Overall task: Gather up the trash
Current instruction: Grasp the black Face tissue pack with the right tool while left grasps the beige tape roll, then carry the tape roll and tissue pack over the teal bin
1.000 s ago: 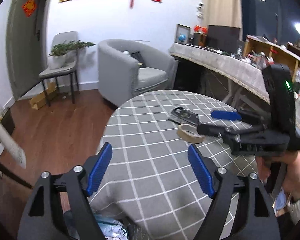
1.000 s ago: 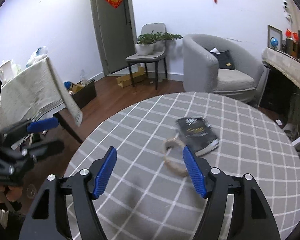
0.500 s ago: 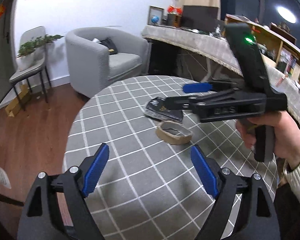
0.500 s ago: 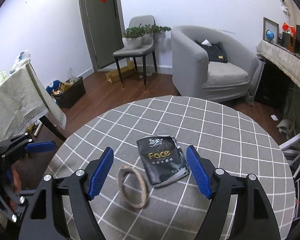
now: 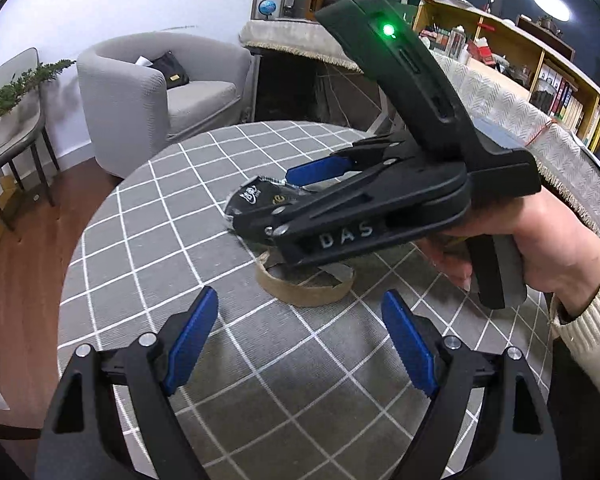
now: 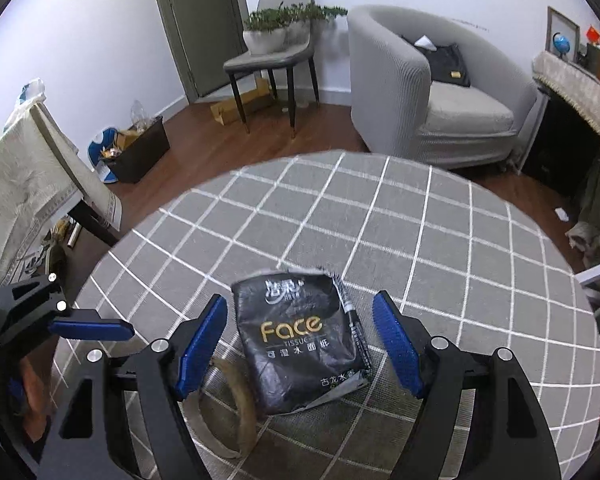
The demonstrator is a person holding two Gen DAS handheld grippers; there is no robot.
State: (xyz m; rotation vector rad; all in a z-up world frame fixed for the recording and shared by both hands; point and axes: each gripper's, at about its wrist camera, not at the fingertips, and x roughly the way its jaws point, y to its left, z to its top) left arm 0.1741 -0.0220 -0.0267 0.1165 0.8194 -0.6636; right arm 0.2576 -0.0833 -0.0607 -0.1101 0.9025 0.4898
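A black "Face" tissue wrapper (image 6: pixel 300 340) lies flat on the round grey checked table (image 6: pixel 440 240). My right gripper (image 6: pixel 298 344) is open, its blue fingers on either side of the wrapper, just above it. A brown cardboard tape ring (image 6: pixel 236 400) lies beside the wrapper, partly under the right gripper's left finger. In the left wrist view the ring (image 5: pixel 304 292) lies ahead of my open, empty left gripper (image 5: pixel 300 344), and the right gripper (image 5: pixel 332 184) hides most of the wrapper (image 5: pixel 256 196).
A grey armchair (image 6: pixel 432 92) and a chair with a potted plant (image 6: pixel 276 40) stand beyond the table. A dark bin of rubbish (image 6: pixel 140 152) sits on the wood floor at left. A cloth-covered long counter (image 5: pixel 500 96) and shelves run at right.
My right gripper has moved forward and down so its open fingers now straddle the wrapper. My left gripper has come closer to the tape ring.
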